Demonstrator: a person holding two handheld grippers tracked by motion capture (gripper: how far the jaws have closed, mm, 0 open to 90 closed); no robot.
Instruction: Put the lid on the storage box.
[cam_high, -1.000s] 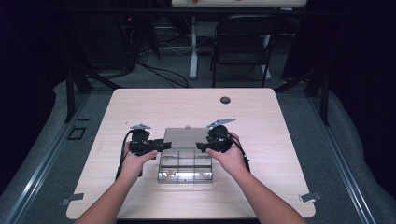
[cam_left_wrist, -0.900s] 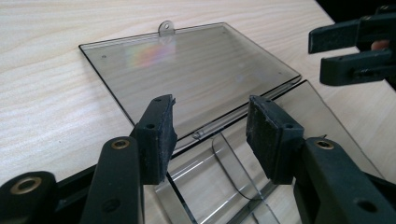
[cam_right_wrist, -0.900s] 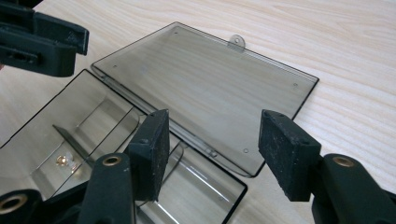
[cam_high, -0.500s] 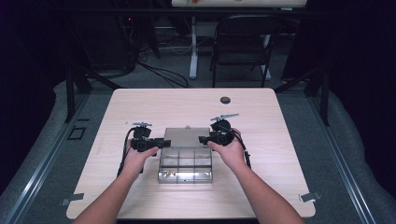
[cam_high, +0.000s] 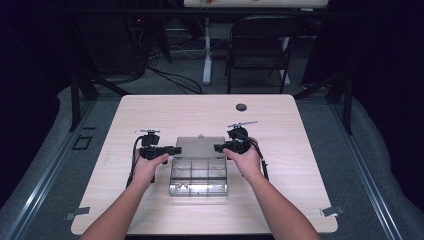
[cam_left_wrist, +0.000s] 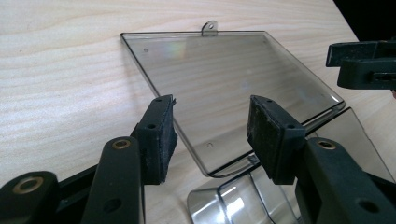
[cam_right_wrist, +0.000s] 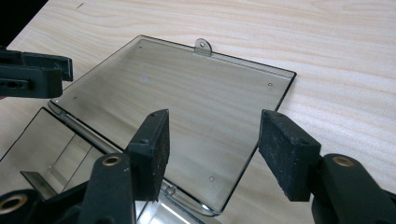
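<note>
A clear plastic compartment box (cam_high: 199, 176) lies in the middle of the table, its lid (cam_high: 199, 147) swung back flat on the wood. My left gripper (cam_high: 175, 149) sits at the lid's left edge and points right. My right gripper (cam_high: 218, 147) faces it from the lid's right edge. In the left gripper view the left gripper (cam_left_wrist: 212, 135) is open; its jaws have just been opening over a corner of the lid (cam_left_wrist: 224, 79), and the pads touch nothing. In the right gripper view the right gripper (cam_right_wrist: 215, 144) is open above the lid (cam_right_wrist: 187, 102).
A small dark round thing (cam_high: 241, 106) lies near the far edge of the table (cam_high: 300, 150). A chair (cam_high: 257, 45) and cables stand on the floor beyond. Bare wood surrounds the box on all sides.
Both grippers have moved a little farther across the table along the lid's sides and sunk slightly. The box and lid have not moved.
</note>
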